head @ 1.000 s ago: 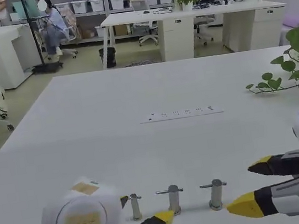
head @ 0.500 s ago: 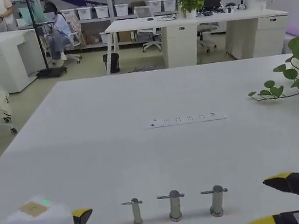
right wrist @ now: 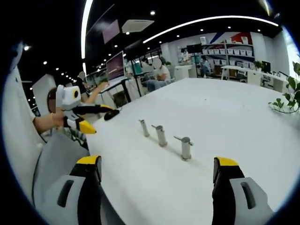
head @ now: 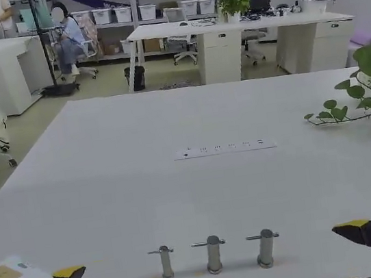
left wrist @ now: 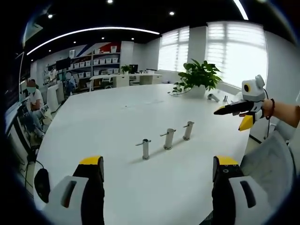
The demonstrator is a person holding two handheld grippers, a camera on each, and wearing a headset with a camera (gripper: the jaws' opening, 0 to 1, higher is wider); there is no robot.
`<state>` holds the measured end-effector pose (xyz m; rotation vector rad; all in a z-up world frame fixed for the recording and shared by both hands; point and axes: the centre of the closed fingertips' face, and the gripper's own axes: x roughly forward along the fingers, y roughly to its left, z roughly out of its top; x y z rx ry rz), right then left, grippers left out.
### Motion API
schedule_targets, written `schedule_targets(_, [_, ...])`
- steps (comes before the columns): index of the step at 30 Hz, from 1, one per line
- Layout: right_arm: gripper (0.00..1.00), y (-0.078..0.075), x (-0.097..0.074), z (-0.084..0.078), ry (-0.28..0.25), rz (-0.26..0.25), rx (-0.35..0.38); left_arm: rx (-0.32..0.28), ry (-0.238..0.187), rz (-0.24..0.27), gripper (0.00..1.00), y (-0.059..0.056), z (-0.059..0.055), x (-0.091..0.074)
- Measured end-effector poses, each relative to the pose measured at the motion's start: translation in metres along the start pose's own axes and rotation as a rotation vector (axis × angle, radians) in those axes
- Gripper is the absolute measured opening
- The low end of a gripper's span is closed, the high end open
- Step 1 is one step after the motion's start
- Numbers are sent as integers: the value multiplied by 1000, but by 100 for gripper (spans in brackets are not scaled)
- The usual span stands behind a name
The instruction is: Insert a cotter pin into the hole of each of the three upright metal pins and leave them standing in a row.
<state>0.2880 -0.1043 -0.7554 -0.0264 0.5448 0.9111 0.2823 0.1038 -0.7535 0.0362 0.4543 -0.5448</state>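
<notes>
"Cotter pins (head: pixel 199 245) aside, what lies nearest the person?"
"The left gripper (left wrist: pixel 159 161) and right gripper (right wrist: pixel 158 162), each with jaws spread wide and holding nothing, one either side of the row and apart from it. Beyond them the three metal pins (head: pixel 214 256) stand upright by the near edge of the table (head: pixel 110 191), each seemingly crossed by its pin. Judged done, so the person should hold both tools clear and nudge nothing. Farther off lies a socket strip (head: pixel 225 148)"

Three metal pins (head: pixel 214 258) — three cotter pins (head: pixel 199 245).
</notes>
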Motion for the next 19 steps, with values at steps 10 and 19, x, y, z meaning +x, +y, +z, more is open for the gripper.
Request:
schedule_targets(10, [100,-3,-3,-7,6,-16,6,-16,-6,11,99,6,-1,-6])
schedule_targets(19, [99,-6,-4,-18,59,-27,-49,-40,5,21,99,8,-7,-6])
